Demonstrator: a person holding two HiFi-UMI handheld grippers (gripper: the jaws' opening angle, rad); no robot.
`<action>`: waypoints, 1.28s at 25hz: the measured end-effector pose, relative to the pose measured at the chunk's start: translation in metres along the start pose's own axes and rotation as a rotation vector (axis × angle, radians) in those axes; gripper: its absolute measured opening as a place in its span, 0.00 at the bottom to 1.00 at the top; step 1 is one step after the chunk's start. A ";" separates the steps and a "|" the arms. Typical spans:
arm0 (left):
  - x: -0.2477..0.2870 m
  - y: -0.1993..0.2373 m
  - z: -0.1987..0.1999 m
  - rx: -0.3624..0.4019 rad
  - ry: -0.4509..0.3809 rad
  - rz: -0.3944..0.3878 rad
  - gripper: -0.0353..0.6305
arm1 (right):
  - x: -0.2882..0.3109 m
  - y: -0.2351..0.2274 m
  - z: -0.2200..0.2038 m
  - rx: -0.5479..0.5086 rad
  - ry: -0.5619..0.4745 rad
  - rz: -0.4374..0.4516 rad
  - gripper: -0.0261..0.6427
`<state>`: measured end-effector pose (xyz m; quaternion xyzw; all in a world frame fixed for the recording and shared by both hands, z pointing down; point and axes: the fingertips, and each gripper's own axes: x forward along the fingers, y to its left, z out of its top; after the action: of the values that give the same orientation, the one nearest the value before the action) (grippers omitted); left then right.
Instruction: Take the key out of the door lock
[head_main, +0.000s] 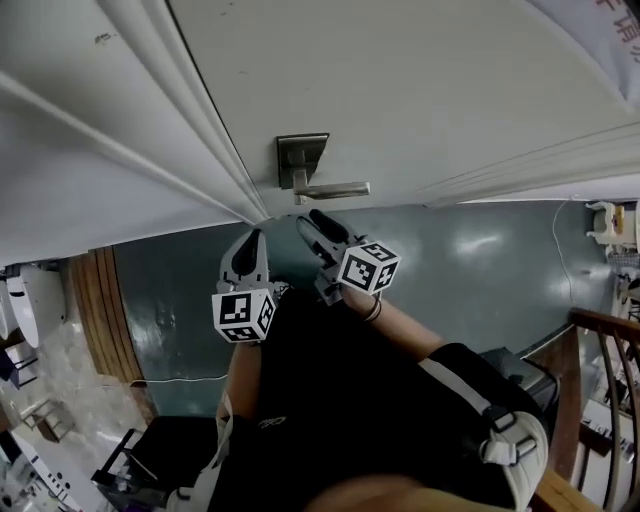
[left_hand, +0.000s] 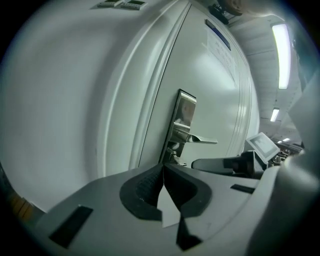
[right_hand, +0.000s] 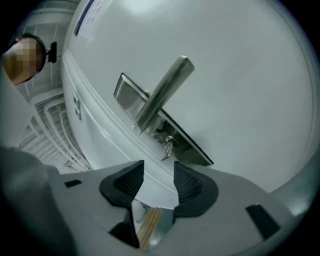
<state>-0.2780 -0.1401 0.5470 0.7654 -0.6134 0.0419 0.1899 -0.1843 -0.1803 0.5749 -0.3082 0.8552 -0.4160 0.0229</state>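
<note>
While key sits in lock, right tool gapes just below, apart.

Grey left gripper, right gripper; black ribbed fingers; black shirt

Key sits in lock beyond parted jaws.

Notice: on the door, blue header, print too small to read.
Sheet: red characters, cut off, unreadable.
</note>
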 end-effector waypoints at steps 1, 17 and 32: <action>0.002 0.000 0.001 0.005 0.001 -0.012 0.09 | 0.003 -0.003 0.003 0.047 -0.021 -0.010 0.33; 0.038 0.019 0.008 0.022 0.032 -0.101 0.09 | 0.044 -0.023 0.036 0.455 -0.269 0.028 0.24; 0.027 0.020 -0.004 -0.003 0.057 -0.120 0.09 | 0.047 -0.033 0.036 0.638 -0.401 0.055 0.09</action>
<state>-0.2902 -0.1677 0.5635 0.7990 -0.5609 0.0514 0.2107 -0.1948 -0.2464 0.5854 -0.3377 0.6691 -0.5921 0.2961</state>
